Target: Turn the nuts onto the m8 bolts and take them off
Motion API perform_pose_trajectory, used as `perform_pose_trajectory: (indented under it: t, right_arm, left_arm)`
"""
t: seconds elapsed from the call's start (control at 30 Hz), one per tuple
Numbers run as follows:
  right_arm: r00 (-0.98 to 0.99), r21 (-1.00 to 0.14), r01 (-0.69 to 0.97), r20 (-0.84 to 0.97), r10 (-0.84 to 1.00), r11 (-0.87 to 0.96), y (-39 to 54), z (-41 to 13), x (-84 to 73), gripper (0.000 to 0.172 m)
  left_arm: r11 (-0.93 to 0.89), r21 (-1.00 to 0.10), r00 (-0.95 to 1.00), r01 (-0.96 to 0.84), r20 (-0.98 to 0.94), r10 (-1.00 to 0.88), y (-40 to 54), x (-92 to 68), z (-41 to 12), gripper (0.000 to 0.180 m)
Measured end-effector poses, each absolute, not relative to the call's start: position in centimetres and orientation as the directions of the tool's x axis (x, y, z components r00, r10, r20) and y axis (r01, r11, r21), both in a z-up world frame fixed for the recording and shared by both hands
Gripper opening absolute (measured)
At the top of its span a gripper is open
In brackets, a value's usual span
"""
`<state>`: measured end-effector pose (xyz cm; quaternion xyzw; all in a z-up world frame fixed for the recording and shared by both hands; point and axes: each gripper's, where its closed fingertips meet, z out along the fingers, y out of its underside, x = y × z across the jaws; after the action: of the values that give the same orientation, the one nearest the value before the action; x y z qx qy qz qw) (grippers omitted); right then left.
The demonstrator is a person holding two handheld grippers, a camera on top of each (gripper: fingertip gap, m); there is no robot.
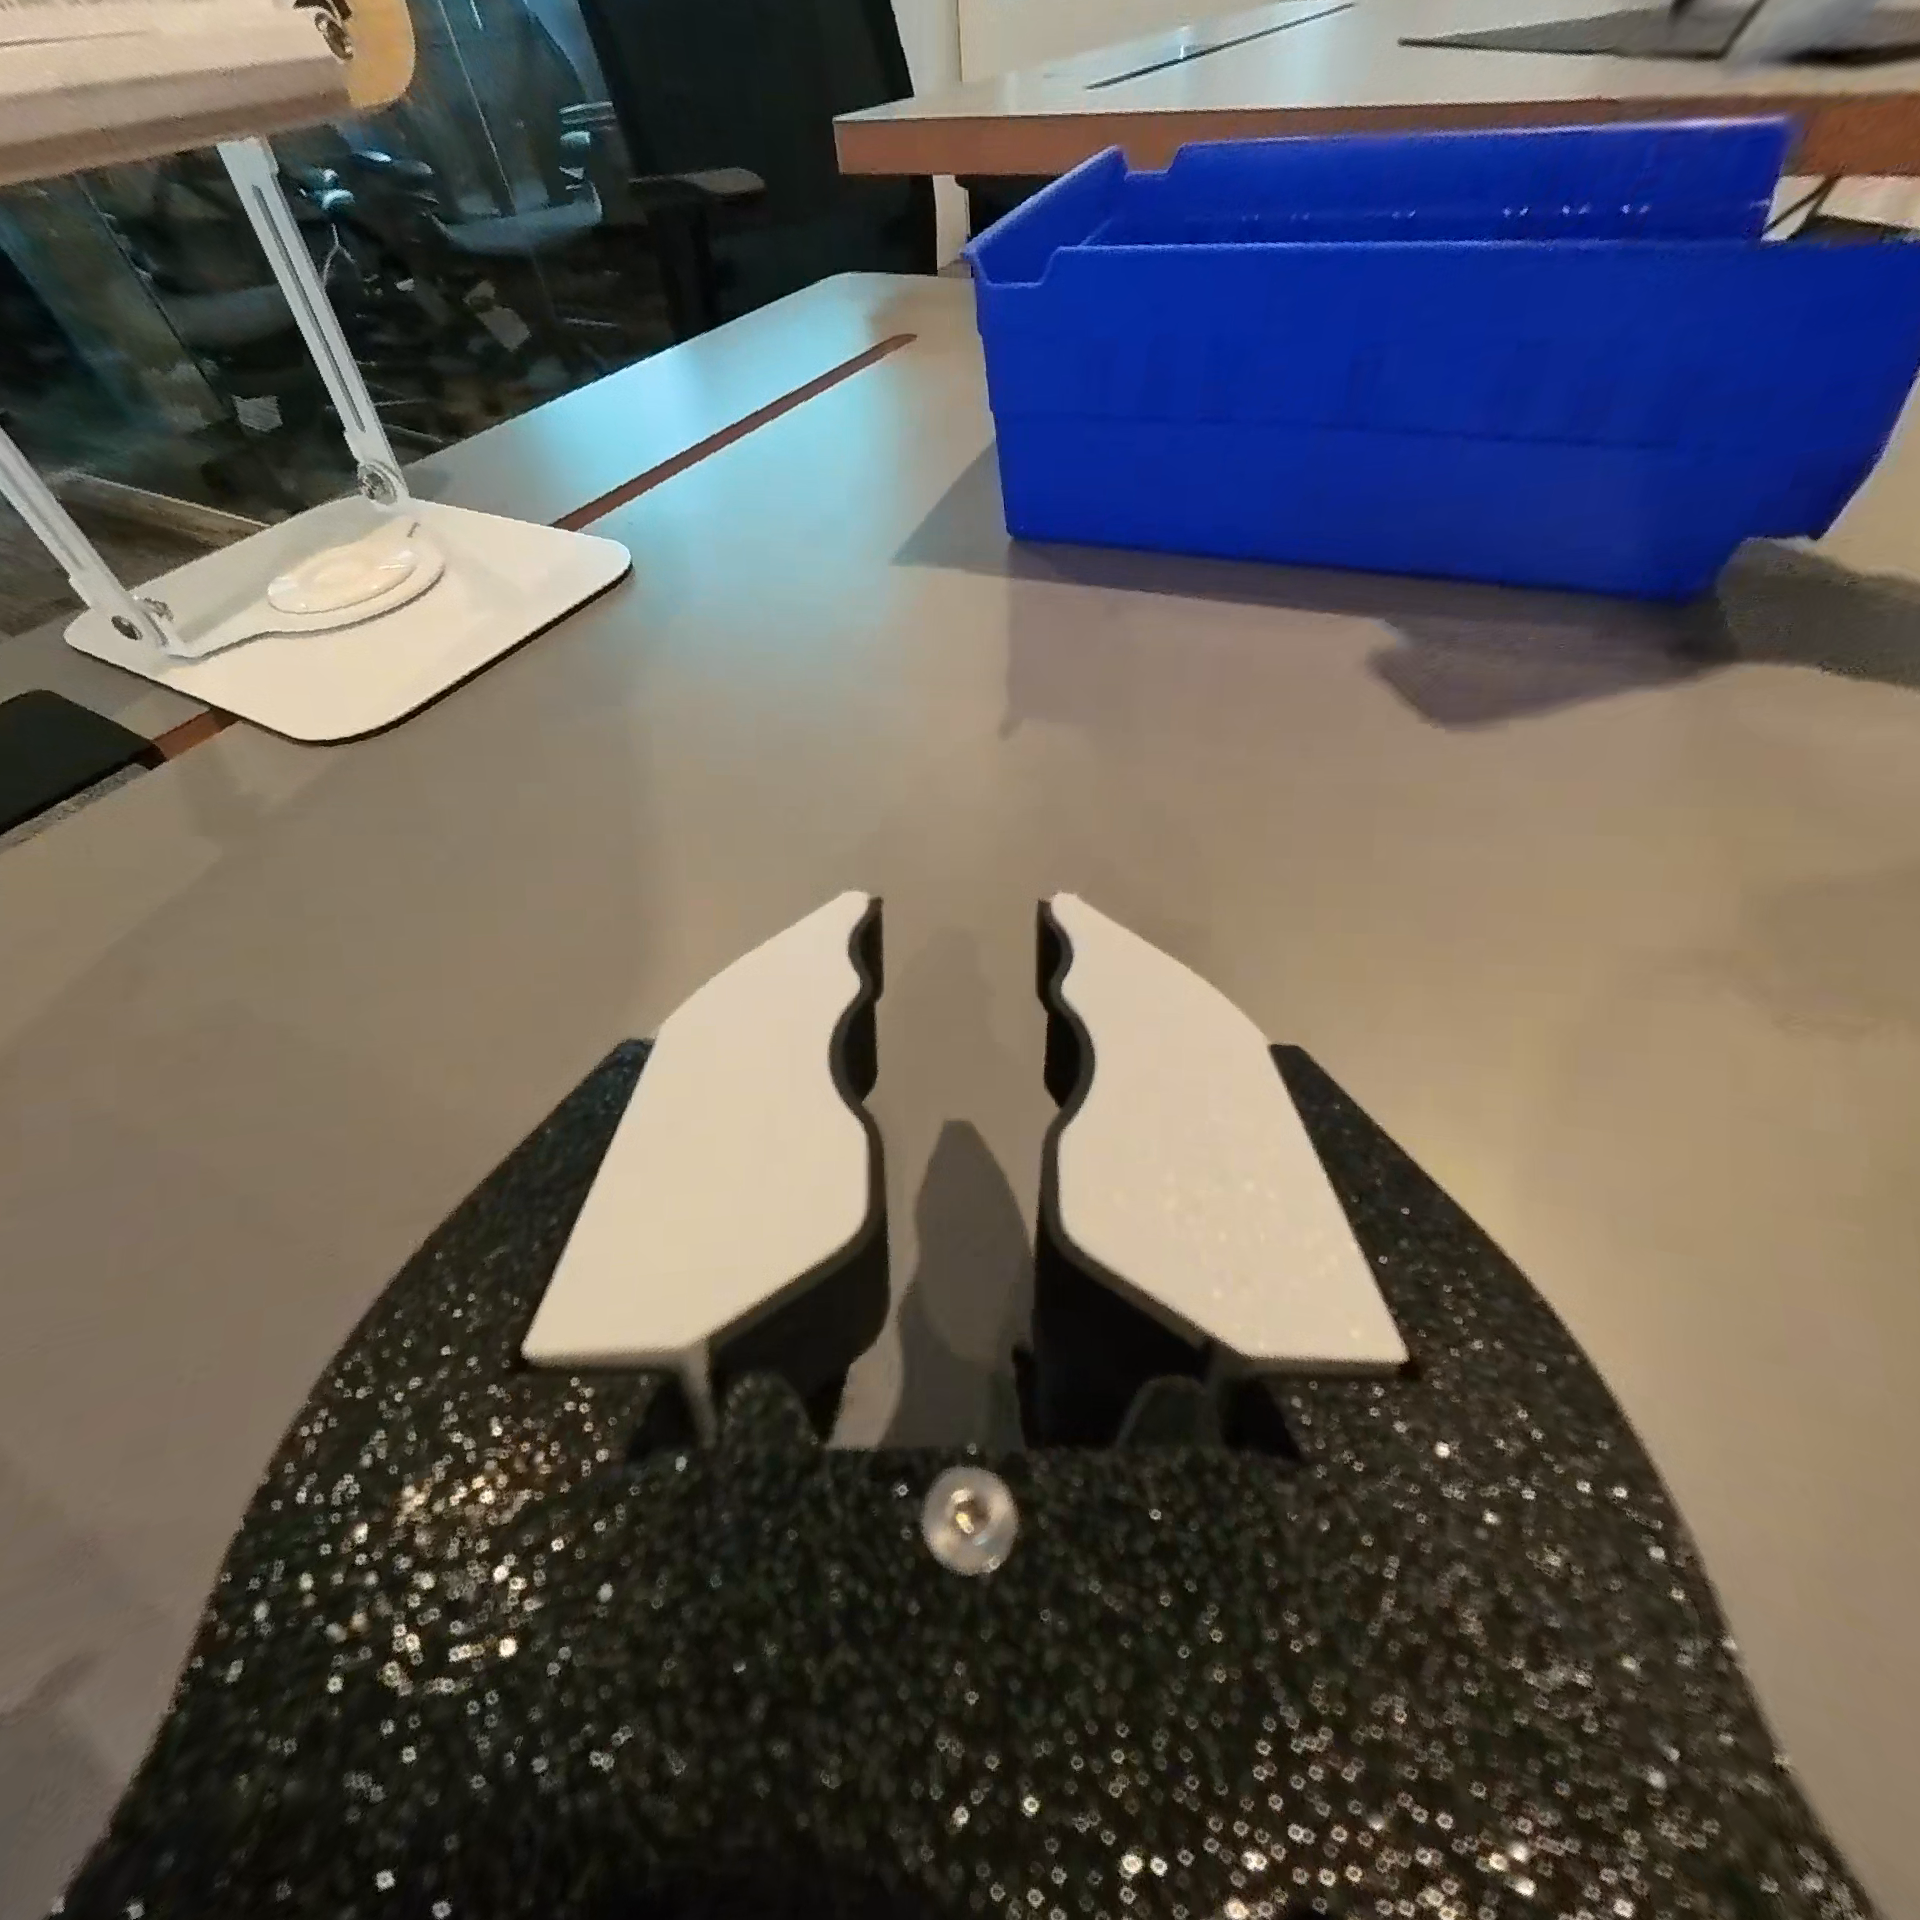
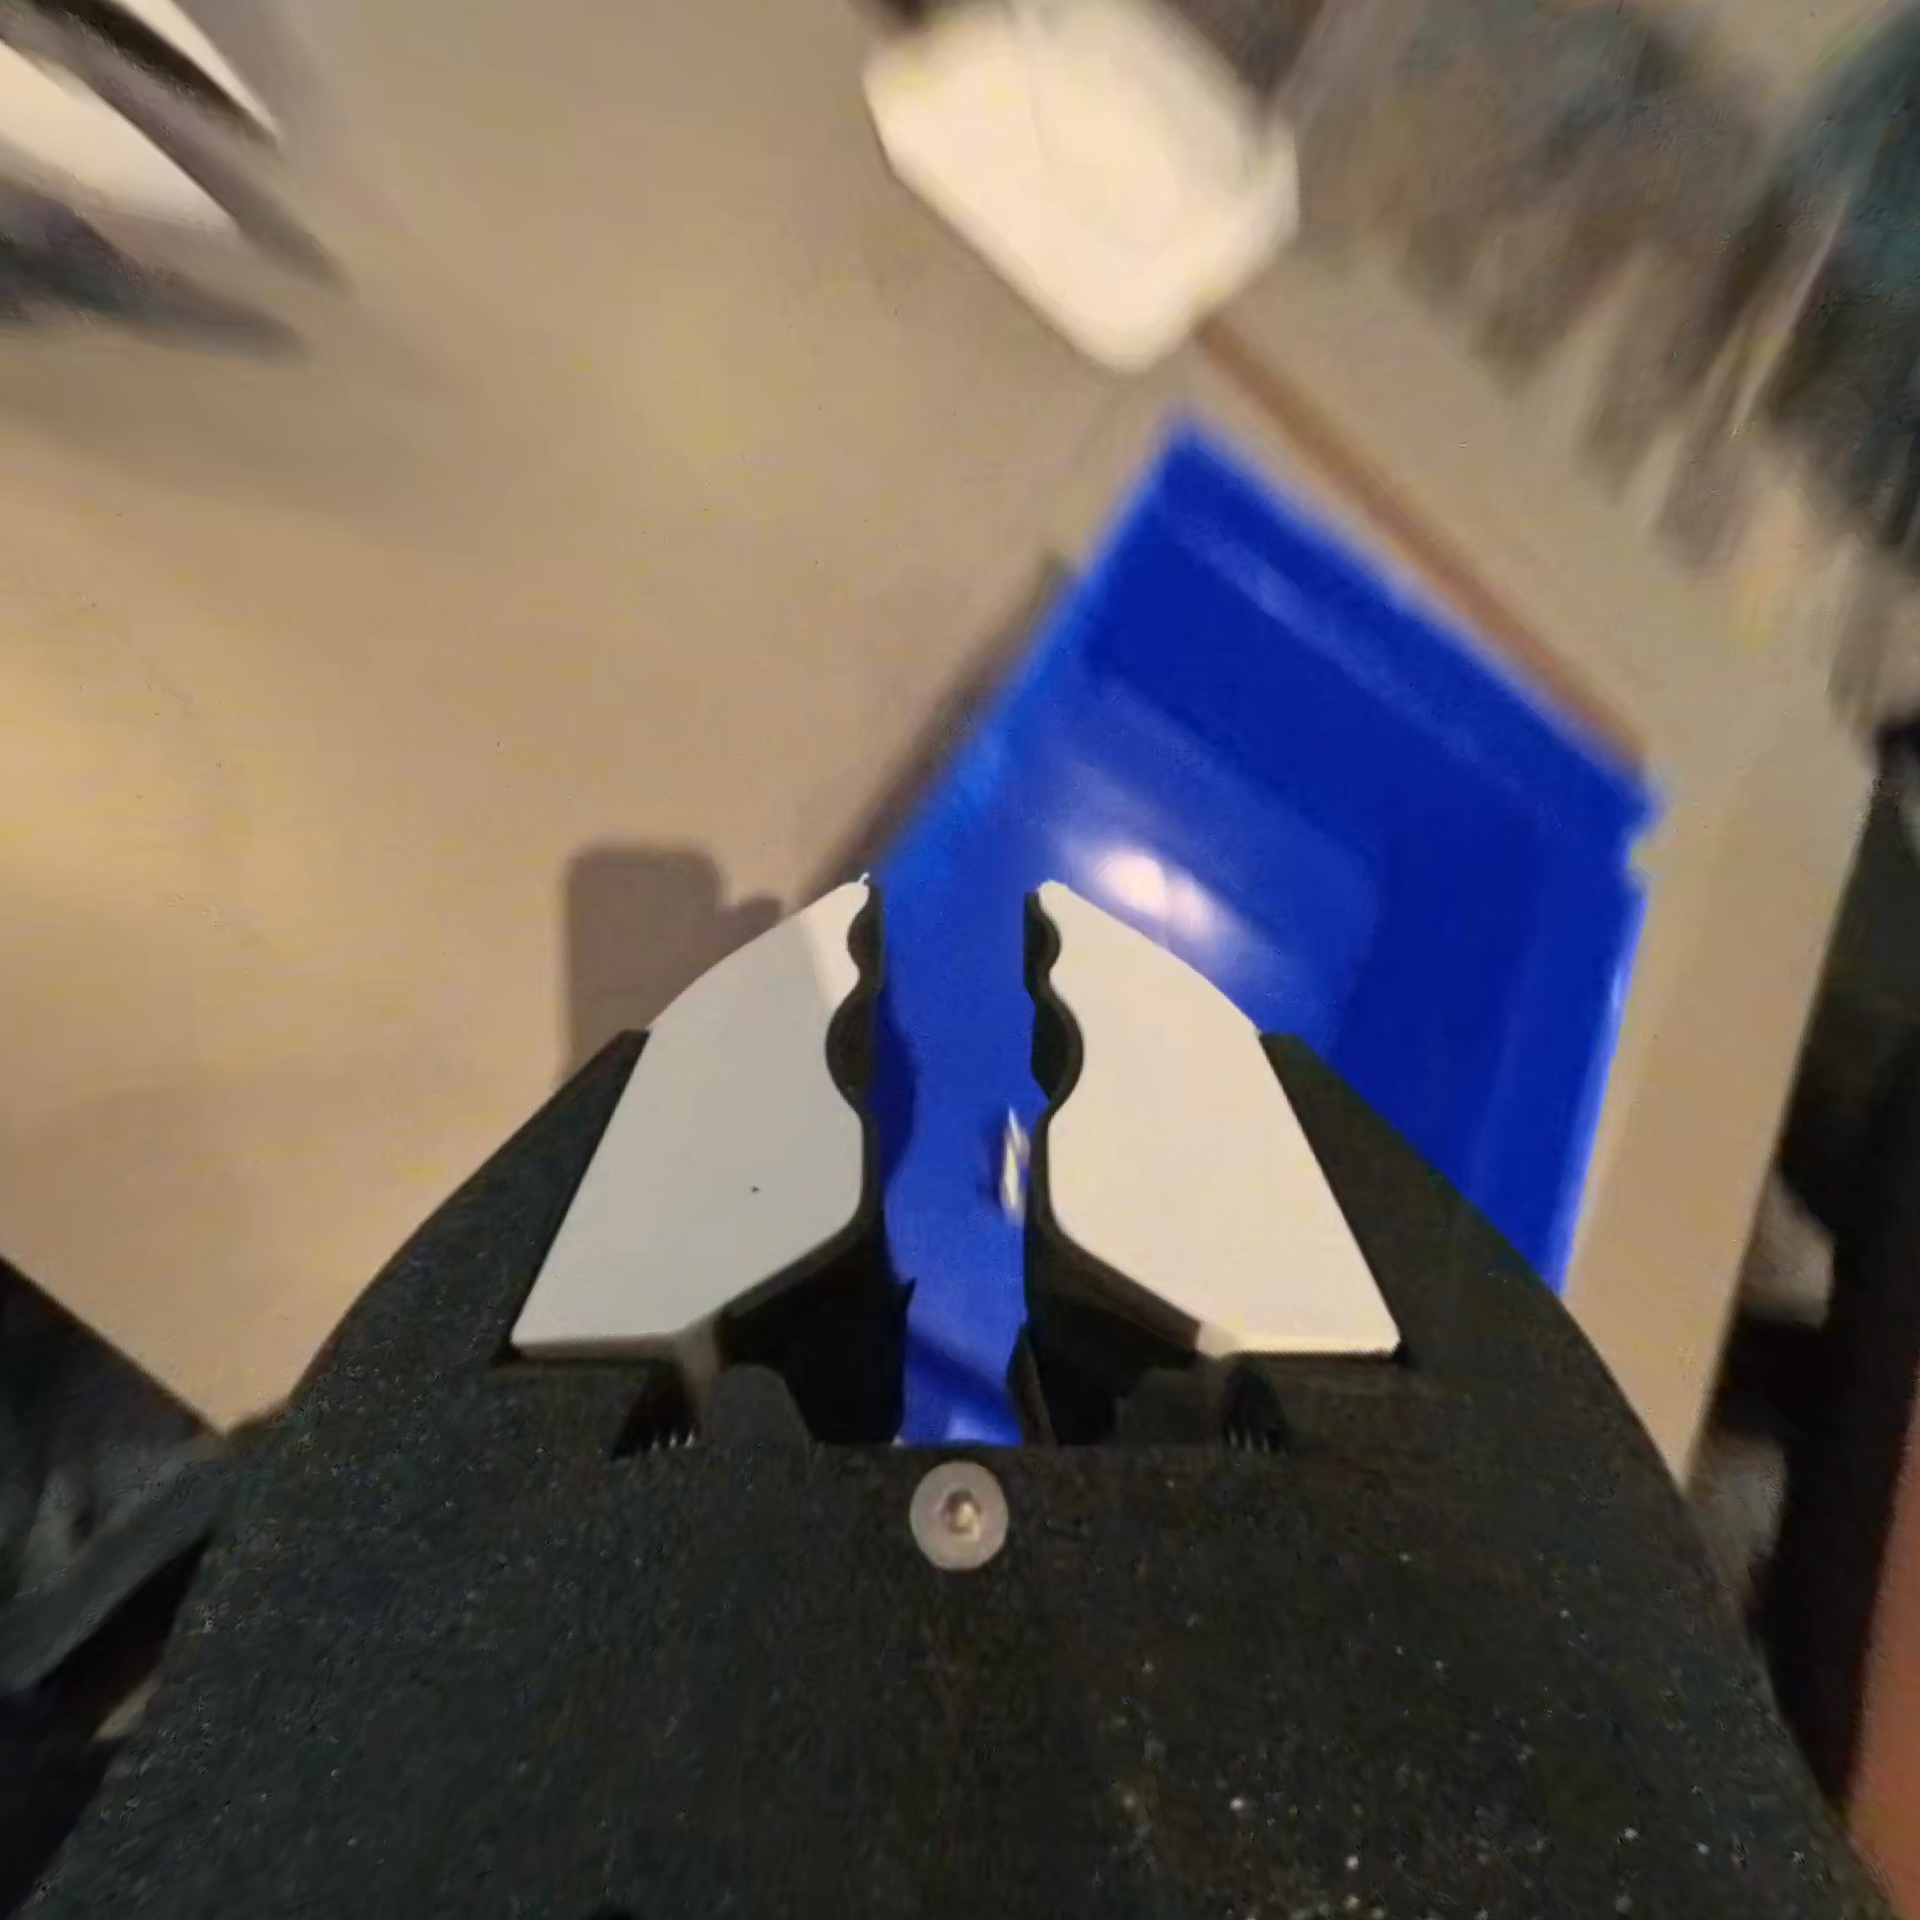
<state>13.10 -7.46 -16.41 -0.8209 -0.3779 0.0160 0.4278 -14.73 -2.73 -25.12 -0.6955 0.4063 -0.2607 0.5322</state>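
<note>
Both tools gape with nothing held: left tool (image 1: 959,914) over the table (image 1: 520,987), right tool (image 2: 951,899) above the blue bin (image 2: 1351,831).

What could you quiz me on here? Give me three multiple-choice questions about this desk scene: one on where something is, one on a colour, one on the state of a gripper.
1. Where is the white stand base in the left wrist view?
A. inside the bin
B. on the grey table, to the left of the bin
C. between the gripper's fingers

2. What colour is the plastic bin?
A. red
B. green
C. blue

3. How is the left gripper?
A. open, with nothing between its fingers
C. shut on a bolt
B. clamped on the bin's wall

Answers:
1 B: the white stand base sits on the grey table, left of the bin.
2 C: the bin is plainly blue in both views.
3 A: the left gripper shows only bare table between its parted fingers.
</note>
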Motion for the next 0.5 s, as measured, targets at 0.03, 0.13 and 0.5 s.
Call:
perform_pose_trajectory:
  t: [0.03,0.13,0.5]
  right_arm:
    - [0.657,-0.763,0.609,0.33,0.677,-0.219,-7.9,-15.0,10.0,0.024]
    - [0.473,-0.824,0.559,0.407,0.781,0.091,-8.4,-13.8,1.3,0.018]
    - [0.585,-0.982,0.106,0.189,0.789,0.156,-1.6,-19.8,-10.3,0.014]
  left_arm:
    - [-0.106,-0.951,0.533,-0.292,-0.069,-0.843,-2.7,-14.7,-25.2,0.027]
    - [-0.109,-0.947,0.53,-0.303,-0.073,-0.845,-2.7,-14.6,-25.3,0.027]
    - [-0.104,-0.956,0.534,-0.274,-0.061,-0.843,-2.8,-14.8,-25.0,0.026]
